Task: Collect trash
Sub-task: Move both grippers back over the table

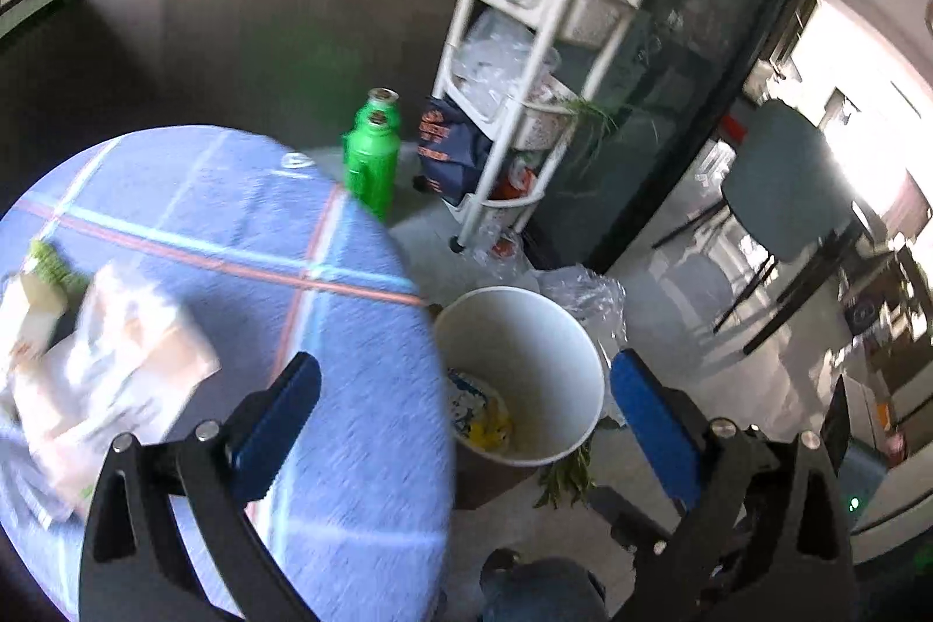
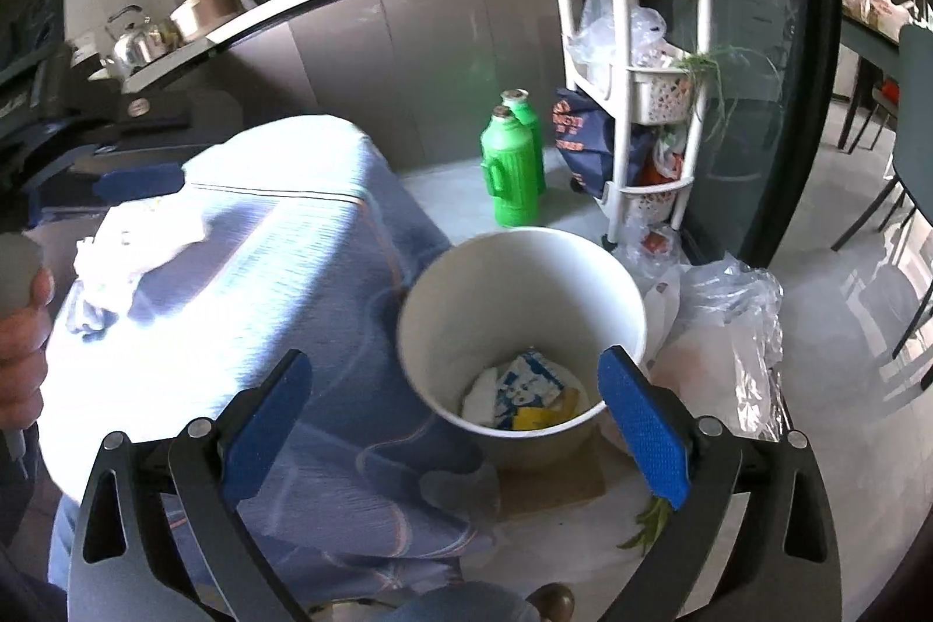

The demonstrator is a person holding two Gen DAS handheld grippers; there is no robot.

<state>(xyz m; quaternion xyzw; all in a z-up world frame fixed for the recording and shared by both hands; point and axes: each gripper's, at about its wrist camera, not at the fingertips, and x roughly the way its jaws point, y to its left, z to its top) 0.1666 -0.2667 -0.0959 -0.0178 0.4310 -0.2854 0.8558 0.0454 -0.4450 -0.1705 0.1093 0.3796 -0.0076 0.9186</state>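
Blue plaid-covered desk (image 1: 245,237) carries crumpled paper wrappers (image 1: 111,365) and a green scrap (image 1: 52,266) near its edge. Beside it, the pale floor (image 2: 828,459) holds a white bin (image 2: 519,284), two green flasks (image 2: 510,173) and a clear plastic bag (image 2: 735,330).

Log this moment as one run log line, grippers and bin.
left gripper: open, empty | right gripper: open, empty | white bin: on floor beside table, wrappers inside | paper trash: on blue tablecloth

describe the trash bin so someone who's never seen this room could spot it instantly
Start at the table with the blue checked cloth; on the floor by its edge, nearer than the white shelf cart, stands the white bucket. It is open-topped with wrappers at its bottom, unlike the capped green flasks behind it.
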